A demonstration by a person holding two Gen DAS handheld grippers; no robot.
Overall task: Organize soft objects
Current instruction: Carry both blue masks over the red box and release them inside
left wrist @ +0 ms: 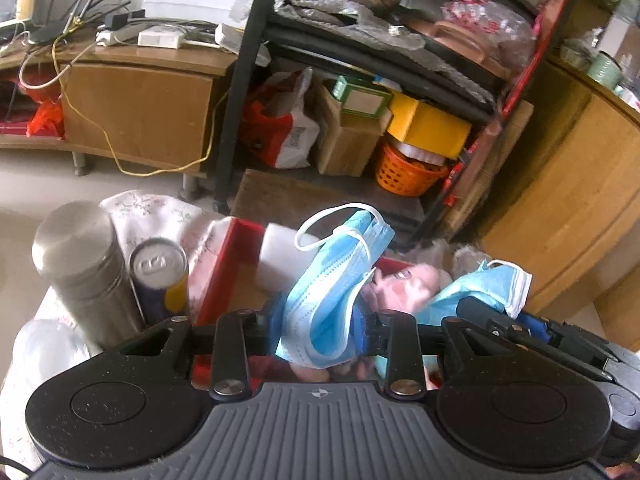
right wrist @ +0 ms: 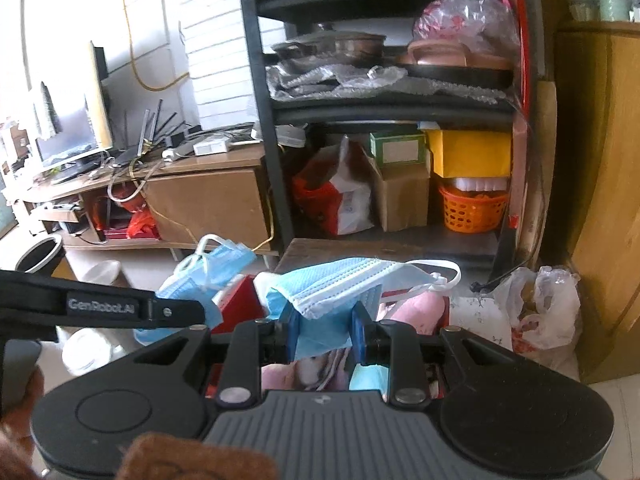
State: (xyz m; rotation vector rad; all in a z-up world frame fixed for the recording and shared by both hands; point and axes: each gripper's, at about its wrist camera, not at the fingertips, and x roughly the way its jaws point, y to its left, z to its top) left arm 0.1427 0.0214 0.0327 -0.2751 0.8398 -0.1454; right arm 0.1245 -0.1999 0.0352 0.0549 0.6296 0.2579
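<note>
While your left tongs (left wrist: 320,326) and right tongs (right wrist: 325,334) each pinch a blue mask (left wrist: 332,280) (right wrist: 336,284) over the red box (left wrist: 224,264), the black shelf frame (right wrist: 264,120) crowds close ahead.

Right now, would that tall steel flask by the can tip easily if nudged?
Probably: the steel flask is tall and narrow, standing on rumpled floral cloth. The can beside it might catch it. Its smooth metal looks slippery.

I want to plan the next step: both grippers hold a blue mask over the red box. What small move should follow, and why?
Probably lower both masks toward the red box. The left gripper and right gripper each pinch a blue face mask above it.
</note>
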